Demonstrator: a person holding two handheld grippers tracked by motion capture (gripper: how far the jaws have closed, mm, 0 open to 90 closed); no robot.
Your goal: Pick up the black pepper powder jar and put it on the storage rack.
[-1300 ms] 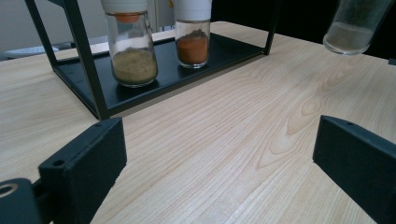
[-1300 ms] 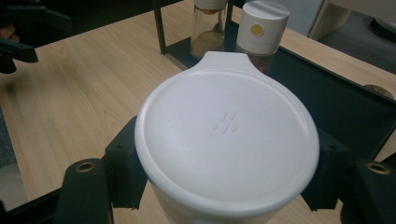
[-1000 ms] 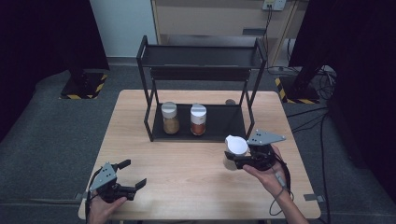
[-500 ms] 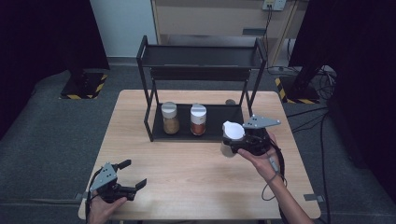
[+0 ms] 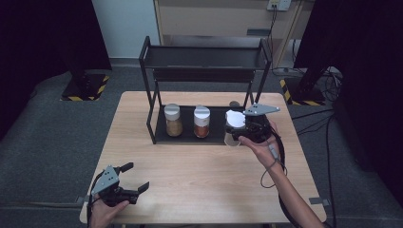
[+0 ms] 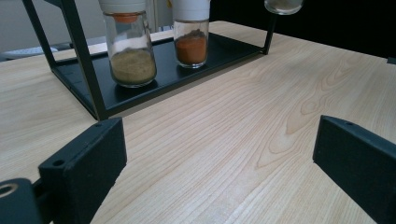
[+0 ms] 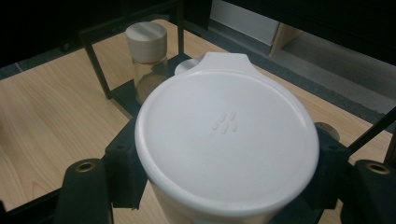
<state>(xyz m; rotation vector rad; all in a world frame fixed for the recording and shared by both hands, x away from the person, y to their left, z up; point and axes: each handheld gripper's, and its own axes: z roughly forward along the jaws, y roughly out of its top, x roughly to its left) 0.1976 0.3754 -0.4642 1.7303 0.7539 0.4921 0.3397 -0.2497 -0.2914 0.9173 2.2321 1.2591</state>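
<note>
Gripping jar (image 5: 234, 124) in right tool (image 5: 247, 128) (beside rack (image 5: 204, 59)).

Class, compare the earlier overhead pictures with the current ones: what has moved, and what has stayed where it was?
The right gripper, shut on the white-lidded jar, has carried it up and towards the black rack. The left gripper stays open near the table's front edge; the two spice jars remain on the rack's lower shelf.

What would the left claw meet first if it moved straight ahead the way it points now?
Probably the black rack, near its front corner post, with the yellowish spice jar just behind. The open left claw has only bare table before it; depth is uncertain.
</note>
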